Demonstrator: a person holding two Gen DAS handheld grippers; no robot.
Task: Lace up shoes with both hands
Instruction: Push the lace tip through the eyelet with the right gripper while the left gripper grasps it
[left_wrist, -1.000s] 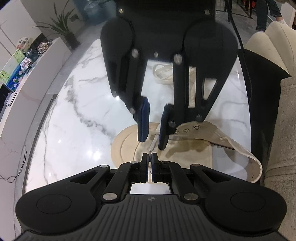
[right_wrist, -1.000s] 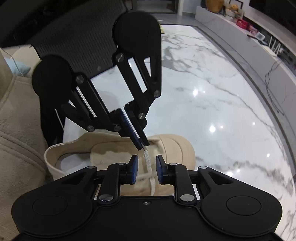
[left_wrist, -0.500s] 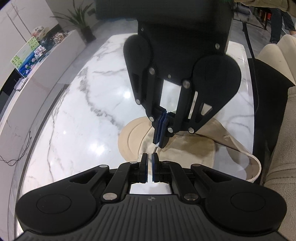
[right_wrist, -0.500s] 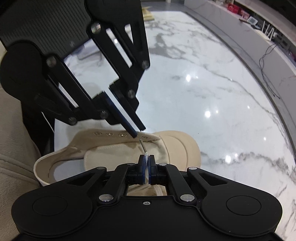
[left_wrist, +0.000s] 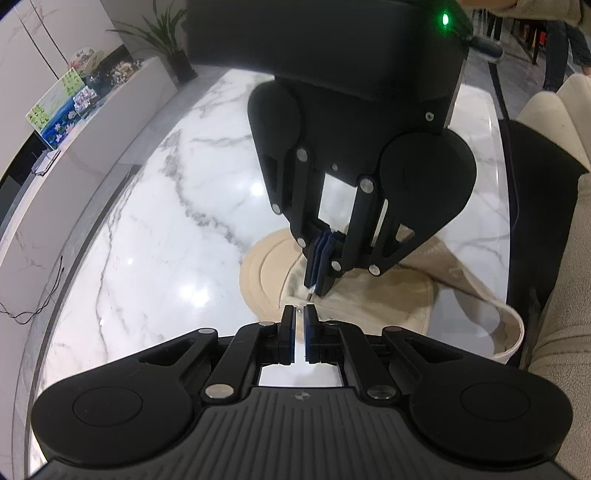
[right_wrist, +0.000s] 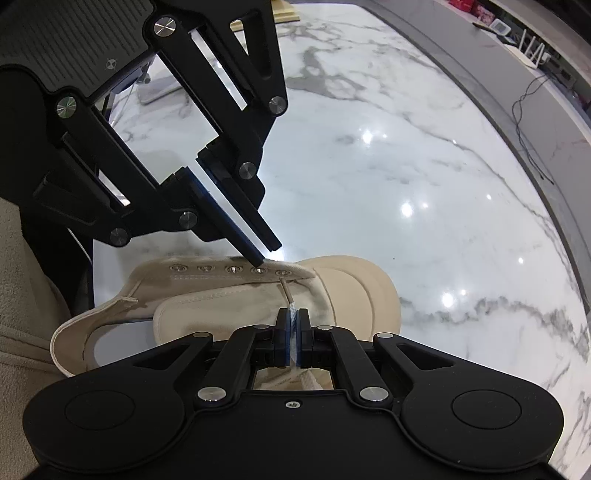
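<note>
Right gripper (right_wrist: 291, 321) now clamped on white lace (right_wrist: 293, 314), over beige shoe (right_wrist: 347, 284); left gripper (left_wrist: 299, 325) nearly closed, slim gap

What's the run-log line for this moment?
left gripper shut, tips over eyelet row | right gripper shut on lace | shoe on marble table

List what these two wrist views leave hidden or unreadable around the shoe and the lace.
- Left wrist view: the shoe's eyelet rows, hidden behind the right tongs.
- Right wrist view: the rest of the lace, hidden under the tongs' own body.
- Right wrist view: the shoe's heel, cut off by beige fabric.
- Left tongs: whether anything is pinched, too small.
</note>
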